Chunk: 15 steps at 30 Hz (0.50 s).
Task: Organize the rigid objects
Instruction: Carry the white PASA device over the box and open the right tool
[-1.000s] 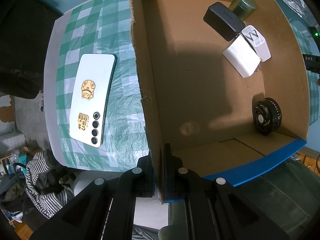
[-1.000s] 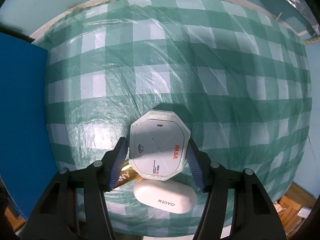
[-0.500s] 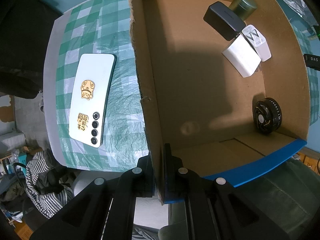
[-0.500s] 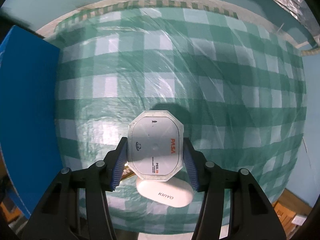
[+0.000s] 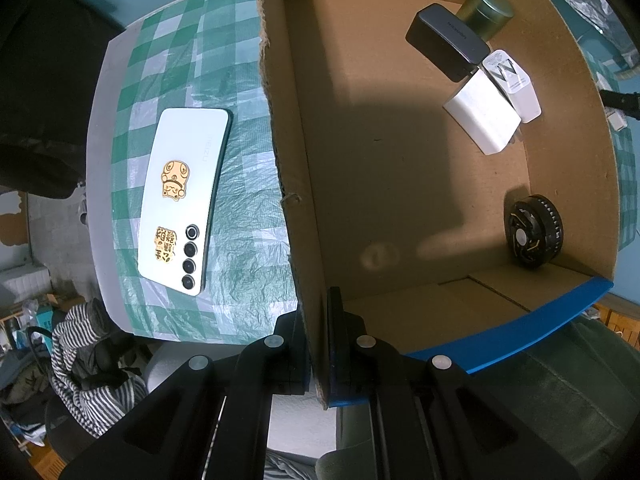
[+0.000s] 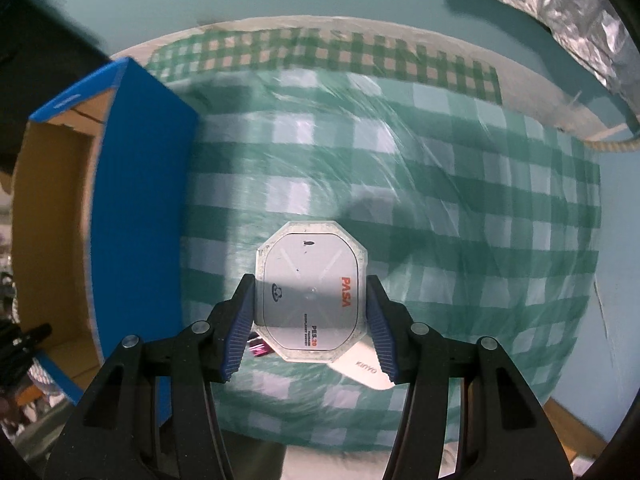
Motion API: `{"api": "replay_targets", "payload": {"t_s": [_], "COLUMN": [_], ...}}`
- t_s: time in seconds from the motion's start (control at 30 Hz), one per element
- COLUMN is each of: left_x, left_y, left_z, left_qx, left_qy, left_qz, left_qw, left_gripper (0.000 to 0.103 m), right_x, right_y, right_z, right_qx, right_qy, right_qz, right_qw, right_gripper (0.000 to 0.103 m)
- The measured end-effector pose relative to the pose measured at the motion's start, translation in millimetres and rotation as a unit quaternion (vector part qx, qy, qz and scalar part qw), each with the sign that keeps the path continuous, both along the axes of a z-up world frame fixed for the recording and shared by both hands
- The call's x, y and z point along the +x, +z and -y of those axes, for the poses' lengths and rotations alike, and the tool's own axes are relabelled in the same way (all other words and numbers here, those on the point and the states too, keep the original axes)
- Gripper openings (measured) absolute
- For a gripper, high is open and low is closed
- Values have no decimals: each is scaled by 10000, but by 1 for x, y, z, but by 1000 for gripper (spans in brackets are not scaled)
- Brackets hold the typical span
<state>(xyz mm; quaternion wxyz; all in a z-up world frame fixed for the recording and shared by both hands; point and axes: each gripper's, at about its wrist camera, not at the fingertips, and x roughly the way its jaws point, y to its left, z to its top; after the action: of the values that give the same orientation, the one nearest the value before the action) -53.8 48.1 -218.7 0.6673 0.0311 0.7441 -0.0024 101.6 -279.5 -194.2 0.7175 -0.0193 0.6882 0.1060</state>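
Blue-padded fingers (image 6: 243, 326) of the right gripper (image 6: 310, 320) are clamped on a white octagonal PASA case (image 6: 310, 294), which is held clear above the green checked tablecloth (image 6: 440, 208), with a white KINYO device (image 6: 366, 370) lying below it. Beside it stands the blue-sided cardboard box (image 6: 136, 200). The left gripper (image 5: 318, 344) is pointed downward and closed on the wall of that box (image 5: 288, 168); a white phone (image 5: 184, 200) lies outside on the cloth, chargers (image 5: 482, 114) inside.

Left gripper (image 5: 318, 344) jaws pinch the cardboard box (image 5: 296, 184) wall — phone (image 5: 185, 196) (face down) lies outside.
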Motion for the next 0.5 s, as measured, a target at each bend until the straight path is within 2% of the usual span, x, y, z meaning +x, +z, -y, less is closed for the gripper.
{"api": "replay_targets", "payload": {"t_s": [0.5], "left_x": [2], "left_y": [0], "left_z": [1], "left_qx": [1], "left_qy": [-16], "left_qz": [26], "left_qw": [10000], "left_gripper": [5], "right_x": [-10], "right_y": [53], "right_z": [-50], "right_qx": [336], "right_qy": [674], "right_qz": [312], "right_qw": [9967], "right_gripper": [53]}}
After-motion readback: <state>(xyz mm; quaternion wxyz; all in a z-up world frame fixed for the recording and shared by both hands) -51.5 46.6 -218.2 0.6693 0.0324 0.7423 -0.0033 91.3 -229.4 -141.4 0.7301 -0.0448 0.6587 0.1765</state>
